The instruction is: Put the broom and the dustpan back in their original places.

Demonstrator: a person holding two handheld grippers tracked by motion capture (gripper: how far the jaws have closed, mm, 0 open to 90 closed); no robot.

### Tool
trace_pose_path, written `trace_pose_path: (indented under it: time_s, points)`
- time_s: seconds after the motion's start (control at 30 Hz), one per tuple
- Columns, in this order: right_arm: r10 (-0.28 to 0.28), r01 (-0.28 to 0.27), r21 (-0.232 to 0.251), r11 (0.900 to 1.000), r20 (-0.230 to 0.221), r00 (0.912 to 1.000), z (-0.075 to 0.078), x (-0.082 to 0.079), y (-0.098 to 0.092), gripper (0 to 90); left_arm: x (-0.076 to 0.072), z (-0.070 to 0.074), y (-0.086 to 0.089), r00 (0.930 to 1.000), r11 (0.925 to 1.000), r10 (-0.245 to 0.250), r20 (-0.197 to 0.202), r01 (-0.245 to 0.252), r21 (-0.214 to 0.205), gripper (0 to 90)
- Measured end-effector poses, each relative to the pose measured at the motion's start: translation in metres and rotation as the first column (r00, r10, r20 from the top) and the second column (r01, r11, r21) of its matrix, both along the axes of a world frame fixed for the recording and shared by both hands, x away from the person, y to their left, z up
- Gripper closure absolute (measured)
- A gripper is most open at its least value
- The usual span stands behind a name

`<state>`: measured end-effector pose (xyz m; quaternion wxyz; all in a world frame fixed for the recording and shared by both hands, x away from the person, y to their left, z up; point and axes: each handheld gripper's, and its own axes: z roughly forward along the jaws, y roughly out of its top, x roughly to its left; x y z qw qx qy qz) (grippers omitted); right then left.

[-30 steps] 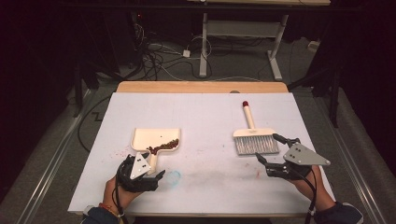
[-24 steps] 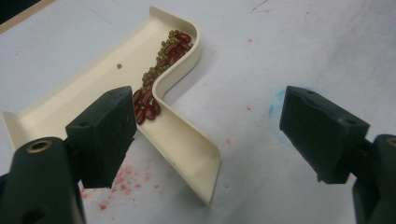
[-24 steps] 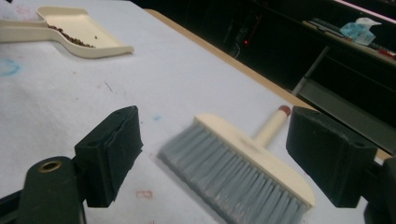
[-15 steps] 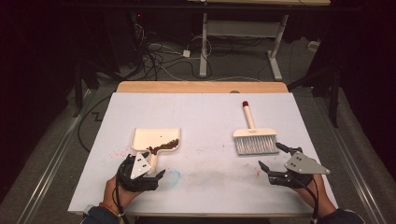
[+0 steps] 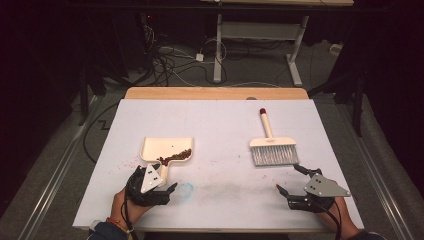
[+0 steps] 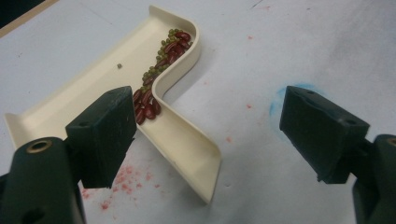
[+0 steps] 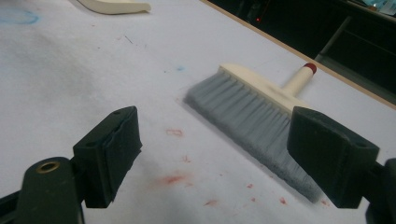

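Your left gripper [image 5: 159, 186] rests near the table's [image 5: 220, 120] front edge with its jaws spread wide and nothing between them, just behind the handle of the cream dustpan [image 5: 167, 149]. The dustpan lies flat and holds a heap of red and green beans [image 6: 163, 51] against its back wall. Your right gripper [image 5: 291, 179] sits at the front right, jaws likewise wide apart and empty. The hand brush [image 5: 272, 147] lies just beyond it, grey bristles [image 7: 252, 119] toward you, red-tipped handle pointing away.
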<state>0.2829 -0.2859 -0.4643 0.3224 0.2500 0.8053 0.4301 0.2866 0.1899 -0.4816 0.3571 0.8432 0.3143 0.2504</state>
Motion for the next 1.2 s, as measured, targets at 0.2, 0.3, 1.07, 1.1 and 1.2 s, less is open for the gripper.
trace_pose_path:
  time_s: [0.2,0.3,1.07,1.1,1.2]
  points:
    - [0.013,-0.013,0.012,0.9998,0.014,0.9998,0.0041,-0.0037,0.0003,18.0,-0.0027,0.001,-0.0015,0.9999,0.9998,-0.013,0.004,0.013,0.015,18.5]
    - [0.009,-0.01,0.01,0.9999,0.021,0.9997,0.006,-0.0052,0.0005,18.1,-0.0033,0.0008,-0.0013,0.9999,0.9998,-0.014,0.004,0.014,0.013,18.5]
    - [-0.004,0.004,0.02,0.9998,0.019,0.9998,0.0074,-0.0046,-0.0011,18.6,-0.0003,-0.0004,-0.0027,0.9997,0.9997,-0.024,-0.003,0.024,0.008,18.5]
    - [-0.007,0.007,0.022,0.9997,0.017,0.9998,0.0076,-0.0046,-0.0012,18.6,-0.0004,-0.0005,-0.0029,0.9997,0.9997,-0.024,-0.003,0.024,0.008,18.5]
    - [-0.012,0.011,0.025,0.9996,0.018,0.9998,0.0082,-0.004,-0.0013,18.6,-0.0005,-0.0005,-0.0034,0.9997,0.9996,-0.026,-0.005,0.026,0.011,18.5]
